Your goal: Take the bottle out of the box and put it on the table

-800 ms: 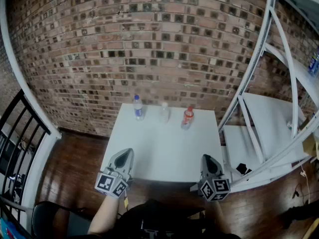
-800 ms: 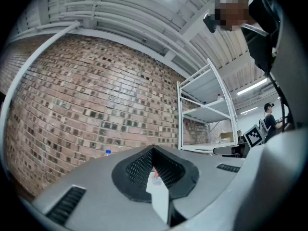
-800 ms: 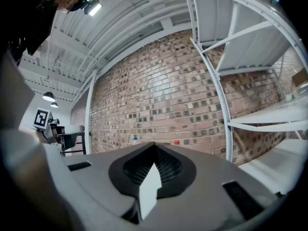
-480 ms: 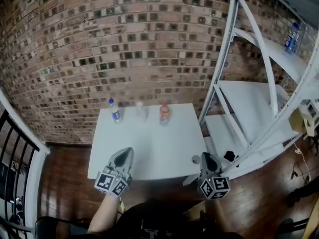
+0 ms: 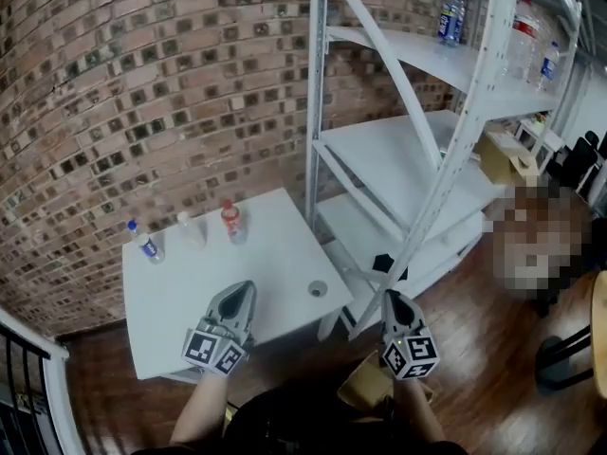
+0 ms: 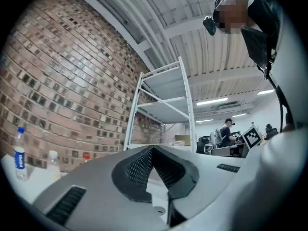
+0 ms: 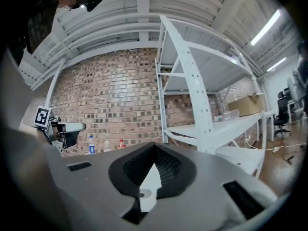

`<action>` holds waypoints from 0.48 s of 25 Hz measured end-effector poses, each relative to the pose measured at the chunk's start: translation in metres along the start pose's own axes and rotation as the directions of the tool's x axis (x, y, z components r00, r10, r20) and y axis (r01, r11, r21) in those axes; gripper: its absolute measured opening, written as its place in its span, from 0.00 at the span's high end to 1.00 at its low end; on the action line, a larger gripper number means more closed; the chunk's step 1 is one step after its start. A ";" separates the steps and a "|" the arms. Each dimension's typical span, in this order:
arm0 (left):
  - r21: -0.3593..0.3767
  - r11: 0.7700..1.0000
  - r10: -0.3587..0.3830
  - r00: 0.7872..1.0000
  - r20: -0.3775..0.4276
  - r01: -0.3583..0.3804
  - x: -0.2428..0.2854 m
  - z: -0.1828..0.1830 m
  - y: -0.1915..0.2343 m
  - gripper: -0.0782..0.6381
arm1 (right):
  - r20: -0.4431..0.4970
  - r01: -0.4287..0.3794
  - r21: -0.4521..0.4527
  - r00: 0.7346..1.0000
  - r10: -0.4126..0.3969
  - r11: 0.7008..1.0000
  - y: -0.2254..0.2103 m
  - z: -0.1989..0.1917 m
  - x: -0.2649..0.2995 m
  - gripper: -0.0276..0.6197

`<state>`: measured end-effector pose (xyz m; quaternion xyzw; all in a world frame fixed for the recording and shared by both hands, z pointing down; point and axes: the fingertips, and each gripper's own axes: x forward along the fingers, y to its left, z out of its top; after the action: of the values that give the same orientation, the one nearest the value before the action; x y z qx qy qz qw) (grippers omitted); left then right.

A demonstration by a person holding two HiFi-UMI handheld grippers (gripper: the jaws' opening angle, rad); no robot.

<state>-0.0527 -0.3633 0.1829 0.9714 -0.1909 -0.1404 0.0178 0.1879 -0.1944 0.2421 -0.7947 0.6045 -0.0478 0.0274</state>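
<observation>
Brick wall (image 5: 142, 93) backs a white table (image 5: 190, 301) that stands on a wooden floor (image 5: 493, 368), with white shelving (image 5: 417, 140) at the table's 3 o'clock. Three bottles stand along the table's far edge, at 11 o'clock from the left gripper (image 5: 243, 290): a blue-labelled bottle (image 5: 144, 245), a clear bottle (image 5: 190, 227) and a red-labelled bottle (image 5: 232, 222). A small round thing (image 5: 318, 289) lies near the table's right corner. The left gripper and the right gripper (image 5: 390, 298) both have their jaws pressed together on nothing. Only the head view shows a cardboard box (image 5: 365, 387) at 7 o'clock from the right gripper, its contents unseen, and more bottles (image 5: 452, 15) on the top shelf. Only the left gripper view shows a distant person (image 6: 226, 131) at a desk.
</observation>
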 end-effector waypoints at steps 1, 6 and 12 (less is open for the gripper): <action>-0.011 0.999 -0.036 0.999 -0.002 0.036 0.007 -0.002 -0.006 0.89 | 0.008 0.042 0.005 0.999 -0.042 0.999 -0.009 0.002 -0.010 0.95; -0.064 0.983 -0.176 0.984 -0.016 0.175 0.030 -0.012 -0.031 0.89 | 0.039 0.213 0.025 0.976 -0.214 0.977 -0.032 0.007 -0.059 0.95; -0.111 0.948 -0.300 0.954 -0.007 0.298 0.032 -0.016 -0.056 0.89 | 0.032 0.310 0.024 0.950 -0.311 0.950 -0.017 -0.002 -0.103 0.95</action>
<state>0.0004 -0.3237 0.1846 0.9882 -0.0333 -0.1402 0.0513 0.1769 -0.0905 0.2415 -0.8803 0.4711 -0.0430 0.0374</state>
